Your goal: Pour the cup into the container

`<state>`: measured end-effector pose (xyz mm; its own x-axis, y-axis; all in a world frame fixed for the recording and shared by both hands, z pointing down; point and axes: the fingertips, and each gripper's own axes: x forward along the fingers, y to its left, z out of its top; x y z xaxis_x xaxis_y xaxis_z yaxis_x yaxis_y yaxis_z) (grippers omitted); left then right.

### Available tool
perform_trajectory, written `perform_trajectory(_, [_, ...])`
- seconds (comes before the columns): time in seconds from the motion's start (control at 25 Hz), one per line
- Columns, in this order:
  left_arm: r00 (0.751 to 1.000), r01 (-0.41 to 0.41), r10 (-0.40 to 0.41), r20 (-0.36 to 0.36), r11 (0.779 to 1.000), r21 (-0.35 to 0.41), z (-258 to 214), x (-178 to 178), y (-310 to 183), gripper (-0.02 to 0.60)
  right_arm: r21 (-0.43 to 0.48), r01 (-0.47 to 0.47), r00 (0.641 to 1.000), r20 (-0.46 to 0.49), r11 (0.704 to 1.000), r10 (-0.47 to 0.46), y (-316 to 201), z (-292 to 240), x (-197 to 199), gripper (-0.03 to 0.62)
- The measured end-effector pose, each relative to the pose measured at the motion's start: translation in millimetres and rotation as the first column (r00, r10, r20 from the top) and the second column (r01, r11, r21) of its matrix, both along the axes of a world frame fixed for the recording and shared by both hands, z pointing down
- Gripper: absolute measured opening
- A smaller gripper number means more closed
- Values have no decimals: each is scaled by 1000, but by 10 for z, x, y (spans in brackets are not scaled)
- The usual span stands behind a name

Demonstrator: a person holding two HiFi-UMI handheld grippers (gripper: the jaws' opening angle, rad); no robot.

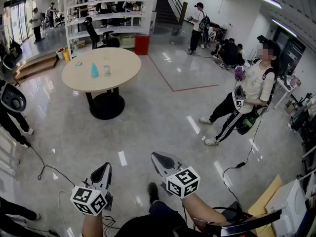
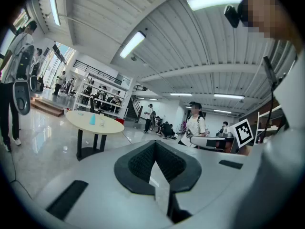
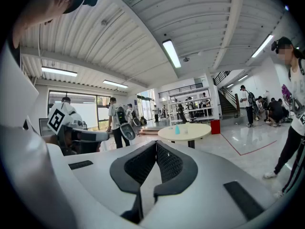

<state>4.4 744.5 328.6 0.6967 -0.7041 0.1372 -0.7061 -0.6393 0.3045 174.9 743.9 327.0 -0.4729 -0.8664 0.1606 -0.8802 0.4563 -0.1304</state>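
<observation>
You are holding both tools low in front of you, well short of the work. The left hand-held gripper [image 1: 105, 168] is showing its jaws pressed together with nothing between them. The right hand-held gripper [image 1: 159, 158] is doing the same: closed and empty. Both are pointing roughly level across the open floor [image 1: 163, 113] toward the round table [image 1: 123, 63], which is standing well apart from you.

On that table a blue vessel [image 1: 94, 70] and a clear vessel [image 1: 106, 69] are standing upright, near each other but not touching. From here I am not managing to tell which is the cup and which is the container, nor whether either is holding anything.

As I am reading it, the task is sitting at its very start: nothing is being grasped, lifted or tipped. The whole job is waiting for you:
- getting to the table
- opening one hand-held gripper and taking the cup
- tilting it over the container
- setting it back down

Another person [image 1: 249, 90] is standing off to your right, away from the straight line to the table.
</observation>
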Motion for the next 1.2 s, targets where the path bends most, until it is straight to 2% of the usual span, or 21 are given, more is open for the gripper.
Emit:
perform_trajectory(0.32, [999, 52, -52, 3, 998, 22, -51, 279, -960, -6, 32, 8, 999, 39, 999, -9, -1036, -33, 439, 3])
perform_trajectory(0.68, [991, 132, -132, 15, 990, 46, -180, 601, -2241, -6, 64, 86, 996, 12, 994, -87, -2426, -94, 848, 3])
perform_trajectory(0.92, [987, 154, -155, 30, 988, 34, -33, 468, -2884, -7, 59, 88, 996, 25, 994, -90, -3108, 62, 764, 5])
perform_trajectory(1.04, [987, 158, -159, 24, 987, 35, 34, 514, -3337, -6, 60, 95, 995, 17, 994, -96, -3533, 123, 798, 5])
perform_trajectory(1.2, [989, 142, -143, 25, 989, 44, 180, 377, -3944, -6, 77, 88, 996, 1, 993, -88, -4132, 217, 644, 5])
